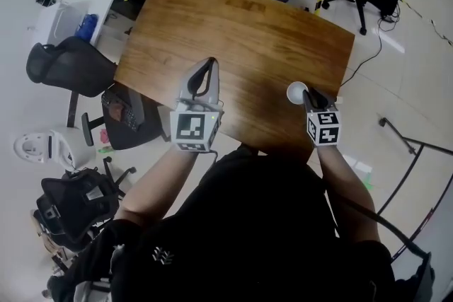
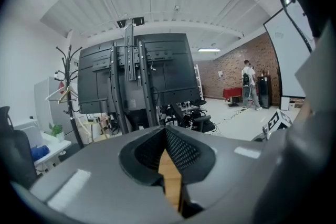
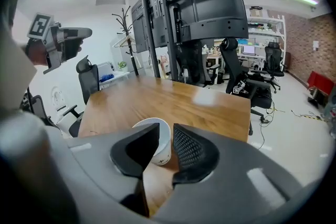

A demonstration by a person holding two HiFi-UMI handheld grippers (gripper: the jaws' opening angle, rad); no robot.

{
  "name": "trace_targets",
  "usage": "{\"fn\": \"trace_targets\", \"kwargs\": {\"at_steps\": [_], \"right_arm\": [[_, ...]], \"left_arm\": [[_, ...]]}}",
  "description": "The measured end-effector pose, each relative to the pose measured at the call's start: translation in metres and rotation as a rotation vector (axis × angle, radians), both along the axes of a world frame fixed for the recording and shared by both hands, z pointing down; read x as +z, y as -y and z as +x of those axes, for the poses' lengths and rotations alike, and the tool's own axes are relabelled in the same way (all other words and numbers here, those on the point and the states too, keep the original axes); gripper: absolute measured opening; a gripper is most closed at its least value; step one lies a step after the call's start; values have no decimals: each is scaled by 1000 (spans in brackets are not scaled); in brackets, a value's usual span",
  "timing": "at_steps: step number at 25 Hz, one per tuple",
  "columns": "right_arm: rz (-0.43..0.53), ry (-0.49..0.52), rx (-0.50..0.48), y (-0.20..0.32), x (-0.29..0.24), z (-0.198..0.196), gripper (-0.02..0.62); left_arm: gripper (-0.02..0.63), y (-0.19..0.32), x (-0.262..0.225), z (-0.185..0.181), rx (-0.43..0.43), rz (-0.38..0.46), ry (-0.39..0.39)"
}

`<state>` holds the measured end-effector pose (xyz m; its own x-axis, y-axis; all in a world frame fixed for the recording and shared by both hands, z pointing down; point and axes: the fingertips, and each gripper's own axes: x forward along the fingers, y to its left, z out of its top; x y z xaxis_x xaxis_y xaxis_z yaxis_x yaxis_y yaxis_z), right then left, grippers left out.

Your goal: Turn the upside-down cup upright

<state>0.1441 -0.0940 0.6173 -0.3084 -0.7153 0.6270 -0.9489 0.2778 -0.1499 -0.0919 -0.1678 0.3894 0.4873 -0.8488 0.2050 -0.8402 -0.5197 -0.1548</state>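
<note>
The cup (image 1: 296, 92) is white and stands upright, mouth up, on the wooden table (image 1: 241, 39). From the head view it sits toward 4 o'clock on the tabletop, near the edge closest to me. The rest of the wood is bare, with a soft sheen across the middle.

The floor around the table is pale. Black office chairs (image 1: 71, 67) sit off at 9 o'clock, and more stand at 12 o'clock past the far edge. Through the left gripper view I see the backs of large screens on a stand (image 2: 139, 71), with a coat stand (image 2: 68, 86) at its 9 o'clock. A brick wall (image 2: 236, 68) lies at 3 o'clock, where a person (image 2: 247, 86) stands far off.

My right gripper (image 1: 309, 94) is down at the cup, tilted toward the tabletop. In the right gripper view the jaws (image 3: 165, 128) stand partly apart with the cup (image 3: 157, 141) between them. The left jaw covers much of the rim and I cannot tell whether its tip is inside the mouth. The right jaw's dimpled pad sits just beside the cup's wall with a thin gap showing. I read that as no squeeze on the cup, which rests on the table (image 3: 157, 97).

My left gripper (image 1: 209, 64) hangs above the tabletop at about 7 o'clock, well apart from the cup. In its own view the jaw tips (image 2: 165, 131) meet, with only a sliver of wood seen behind them and nothing held. The right gripper view catches it (image 3: 86, 34) raised at 10 o'clock.
</note>
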Motion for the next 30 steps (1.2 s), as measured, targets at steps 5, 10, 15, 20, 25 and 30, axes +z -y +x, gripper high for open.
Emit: {"fn": "trace_targets", "kwargs": {"at_steps": [5, 10, 15, 20, 25, 30], "right_arm": [[-31, -1, 17, 2, 9, 5, 86], [-60, 12, 34, 4, 16, 7, 84], [-87, -3, 26, 5, 22, 9, 69], [-85, -44, 39, 3, 24, 15, 25], [-16, -190, 55, 13, 8, 39, 23], [-41, -428, 15, 17, 7, 57, 23]], "left_arm": [[0, -2, -3, -8, -12, 7, 2], [0, -6, -1, -11, -19, 1, -11], [0, -9, 1, -9, -17, -7, -12], [0, -7, 2, -10, -24, -6, -13], [0, -5, 1, -8, -28, -3, -23], [0, -3, -3, -3, -20, 6, -24]]}}
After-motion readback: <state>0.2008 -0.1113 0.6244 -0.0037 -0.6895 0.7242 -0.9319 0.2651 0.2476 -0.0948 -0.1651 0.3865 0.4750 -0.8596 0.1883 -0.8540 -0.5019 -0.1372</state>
